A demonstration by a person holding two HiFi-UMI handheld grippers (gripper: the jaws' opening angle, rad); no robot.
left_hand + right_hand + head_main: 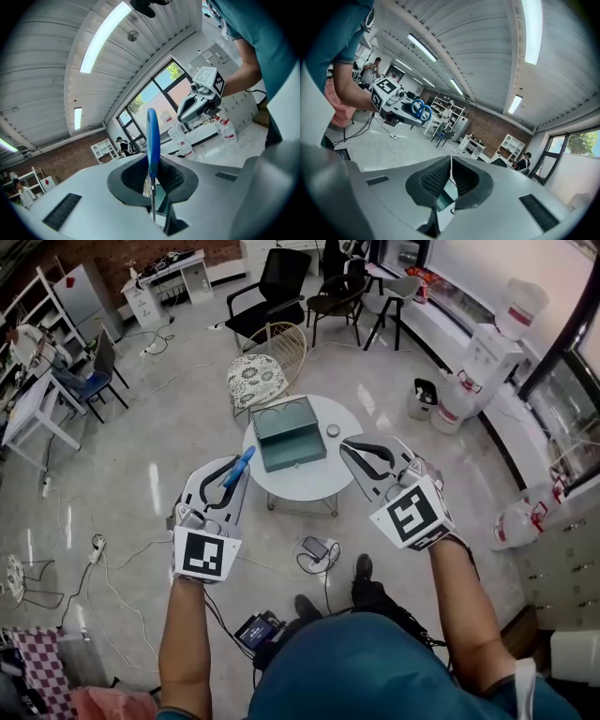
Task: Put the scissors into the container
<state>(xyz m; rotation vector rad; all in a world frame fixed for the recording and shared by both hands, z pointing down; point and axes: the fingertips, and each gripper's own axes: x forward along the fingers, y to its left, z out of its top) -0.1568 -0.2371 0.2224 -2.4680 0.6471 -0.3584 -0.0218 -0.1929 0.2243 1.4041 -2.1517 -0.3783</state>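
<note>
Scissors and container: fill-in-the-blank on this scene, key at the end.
The scissors with the ___ handle are clamped in the left gripper.
The green container stands on a round ___ table.
The right gripper holds ___.
Missing: blue; white; nothing.

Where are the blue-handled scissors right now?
In the head view the blue-handled scissors are clamped in the fingers of the left gripper, at the left edge of the round white table, short of the green rectangular container on it.
</note>
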